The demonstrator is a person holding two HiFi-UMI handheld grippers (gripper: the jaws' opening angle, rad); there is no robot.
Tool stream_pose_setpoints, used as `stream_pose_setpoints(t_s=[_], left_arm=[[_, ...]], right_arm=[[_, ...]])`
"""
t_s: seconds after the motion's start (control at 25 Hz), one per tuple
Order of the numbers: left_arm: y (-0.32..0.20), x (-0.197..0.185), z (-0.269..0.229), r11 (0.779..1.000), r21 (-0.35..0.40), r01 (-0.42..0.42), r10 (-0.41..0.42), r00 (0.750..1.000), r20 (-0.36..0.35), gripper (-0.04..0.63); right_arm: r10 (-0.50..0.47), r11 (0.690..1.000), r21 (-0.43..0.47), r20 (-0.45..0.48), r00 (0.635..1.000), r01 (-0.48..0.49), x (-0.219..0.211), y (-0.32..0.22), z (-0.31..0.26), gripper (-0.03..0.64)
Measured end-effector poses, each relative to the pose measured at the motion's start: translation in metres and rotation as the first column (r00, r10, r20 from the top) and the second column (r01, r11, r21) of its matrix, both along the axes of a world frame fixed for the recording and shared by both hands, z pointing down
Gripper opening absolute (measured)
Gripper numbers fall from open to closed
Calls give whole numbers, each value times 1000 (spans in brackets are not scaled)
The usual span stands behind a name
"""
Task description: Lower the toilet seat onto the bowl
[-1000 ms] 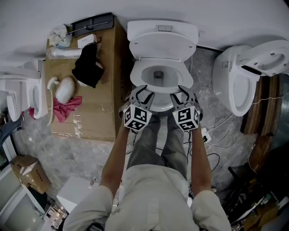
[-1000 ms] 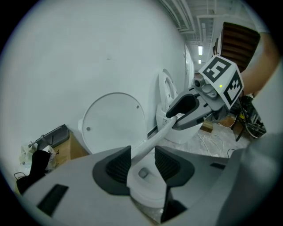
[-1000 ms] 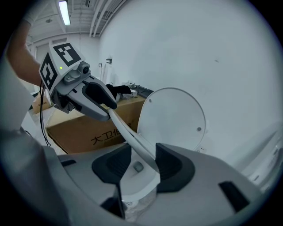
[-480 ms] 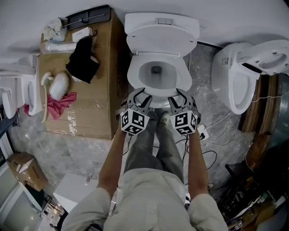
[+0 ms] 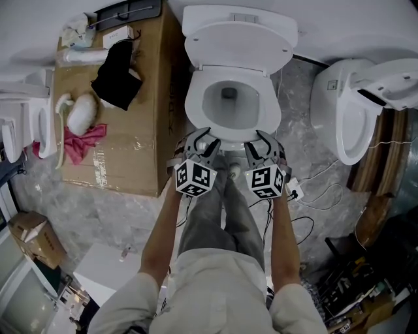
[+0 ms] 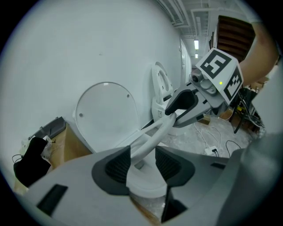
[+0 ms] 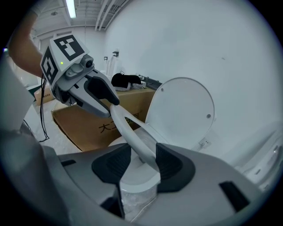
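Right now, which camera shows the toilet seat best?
The head view: the toilet seat shows nearly whole, as a ring from above. Each gripper view catches only a stretch of front rim, gripped by the left tool and right tool.

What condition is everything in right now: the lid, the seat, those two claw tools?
Toilet lid: raised, upright in front of the tank.
Toilet seat: tilted above the bowl, not yet down.
Left gripper: shut on the seat's front rim.
Right gripper: shut on the seat's front rim.

White toilet seat (image 5: 194, 104) tilted above bowl (image 5: 225, 116)
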State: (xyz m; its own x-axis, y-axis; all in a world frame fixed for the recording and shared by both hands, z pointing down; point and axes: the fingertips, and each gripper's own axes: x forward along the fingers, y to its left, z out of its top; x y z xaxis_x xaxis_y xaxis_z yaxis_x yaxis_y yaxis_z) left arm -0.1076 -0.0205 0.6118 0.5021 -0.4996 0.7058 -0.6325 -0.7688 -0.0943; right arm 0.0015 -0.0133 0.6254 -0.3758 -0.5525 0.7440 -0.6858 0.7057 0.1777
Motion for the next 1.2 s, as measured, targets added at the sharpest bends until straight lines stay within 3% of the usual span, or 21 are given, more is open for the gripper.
stream_pose_setpoints(t_s=[0.48, 1.2], left_arm=[[21, -1, 20, 1000, 29, -8, 8, 1000, 15, 190], [54, -3, 62, 999, 16, -43, 42, 998, 57, 196]], right_arm=[[-23, 999, 48, -2, 1000, 23, -2, 20, 19, 184], [-65, 998, 18, -36, 997, 65, -4, 54, 62, 193]])
